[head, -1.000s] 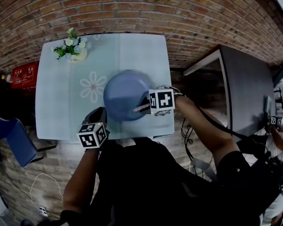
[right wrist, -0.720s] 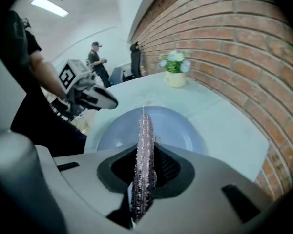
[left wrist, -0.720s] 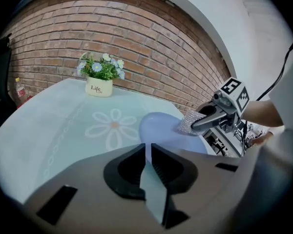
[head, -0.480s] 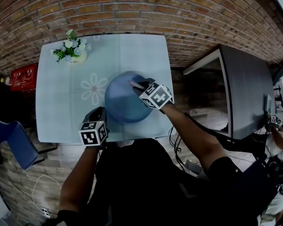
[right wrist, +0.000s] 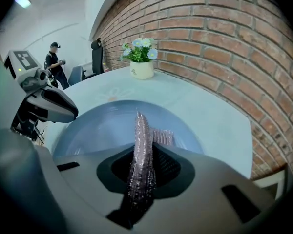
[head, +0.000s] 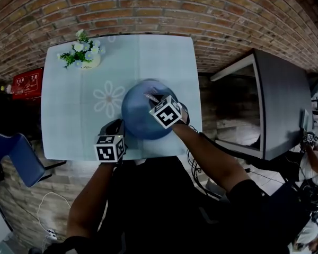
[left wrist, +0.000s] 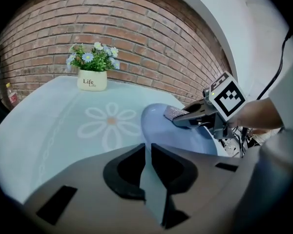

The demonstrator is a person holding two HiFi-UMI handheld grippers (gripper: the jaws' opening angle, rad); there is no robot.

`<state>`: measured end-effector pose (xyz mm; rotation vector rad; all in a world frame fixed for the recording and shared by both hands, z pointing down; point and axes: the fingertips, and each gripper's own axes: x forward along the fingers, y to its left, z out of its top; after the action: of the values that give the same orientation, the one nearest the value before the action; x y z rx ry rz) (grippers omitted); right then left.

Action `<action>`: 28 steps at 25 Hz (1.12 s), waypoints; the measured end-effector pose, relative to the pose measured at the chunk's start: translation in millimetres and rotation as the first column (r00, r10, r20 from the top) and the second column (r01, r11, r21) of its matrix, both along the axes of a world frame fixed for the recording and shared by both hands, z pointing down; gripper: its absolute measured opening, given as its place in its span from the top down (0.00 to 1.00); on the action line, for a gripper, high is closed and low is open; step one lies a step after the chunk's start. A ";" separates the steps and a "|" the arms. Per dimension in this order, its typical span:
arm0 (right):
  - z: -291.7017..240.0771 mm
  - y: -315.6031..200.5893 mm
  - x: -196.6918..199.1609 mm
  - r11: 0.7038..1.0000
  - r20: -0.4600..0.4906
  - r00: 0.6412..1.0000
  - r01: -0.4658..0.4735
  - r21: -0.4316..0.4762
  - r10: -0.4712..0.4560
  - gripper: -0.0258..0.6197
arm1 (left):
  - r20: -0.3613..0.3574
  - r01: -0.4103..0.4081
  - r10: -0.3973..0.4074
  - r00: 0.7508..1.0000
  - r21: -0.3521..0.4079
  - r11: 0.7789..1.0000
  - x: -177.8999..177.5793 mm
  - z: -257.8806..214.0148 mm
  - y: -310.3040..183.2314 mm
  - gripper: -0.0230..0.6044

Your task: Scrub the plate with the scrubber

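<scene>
A blue plate (head: 140, 118) lies on the pale tablecloth near the table's front edge. My left gripper (head: 116, 130) is shut on the plate's near-left rim; in the left gripper view that rim (left wrist: 154, 189) stands edge-on between the jaws. My right gripper (head: 153, 100) reaches over the plate from the right, shut on a silvery mesh scrubber (right wrist: 140, 152). The scrubber's tip (head: 150, 96) rests on the far part of the plate's inside (right wrist: 102, 126). From the left gripper view, the right gripper (left wrist: 188, 118) presses the scrubber (left wrist: 174, 113) down onto the plate (left wrist: 166, 135).
A white pot of flowers (head: 82, 54) stands at the table's far left corner. A brick wall runs behind the table (head: 69, 115). A grey desk (head: 283, 105) is at the right, a blue chair (head: 16, 155) at the left. A person (right wrist: 54, 62) stands far off.
My right gripper has swung from the plate's right rim up across the plate, so the scrubber now lies over its far part. The left gripper has kept its hold on the rim.
</scene>
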<state>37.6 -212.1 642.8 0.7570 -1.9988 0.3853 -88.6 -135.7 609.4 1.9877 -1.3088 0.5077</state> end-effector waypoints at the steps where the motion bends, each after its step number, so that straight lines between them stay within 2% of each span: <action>1: 1.0 -1.1 -1.0 1.000 0.005 1.000 -0.007 -0.005 0.007 0.85 | -0.004 -0.009 0.009 1.000 0.001 1.000 0.1 0.0 -0.1 0.89; 5: 4.5 -2.3 -11.7 0.999 0.032 0.999 0.009 -0.033 -0.008 0.85 | -0.007 -0.017 0.017 1.000 0.014 1.000 -1.2 1.2 -0.4 0.89; 10: 3.4 3.6 -34.9 0.995 0.010 0.996 0.089 -0.045 -0.088 0.85 | -0.003 0.010 -0.010 1.000 0.006 1.000 -1.1 0.4 0.6 0.89; 15: 4.1 20.1 -60.7 0.977 0.016 0.982 0.187 -0.098 -0.187 0.85 | -0.024 0.012 -0.012 1.000 -0.005 1.000 0.6 1.2 4.3 0.89; 20: 5.6 41.3 -80.6 0.956 0.037 0.962 0.274 -0.109 -0.272 0.85 | -0.041 0.048 -0.048 0.998 -0.006 0.999 -10.9 -5.7 11.1 0.89; 25: 5.6 58.0 -90.6 0.940 0.070 0.950 0.311 -0.140 -0.304 0.85 | -0.044 0.085 -0.085 0.995 0.013 0.996 -19.2 -15.2 12.5 0.89; 28: 6.9 66.1 -87.1 0.935 0.070 0.948 0.319 -0.154 -0.312 0.85 | -0.057 0.082 -0.080 0.995 0.036 0.996 -18.3 -25.8 16.1 0.89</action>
<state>-49.4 -145.9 649.8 0.3183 -2.0581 0.3719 -106.9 -119.5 583.6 1.9565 -1.3673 0.3889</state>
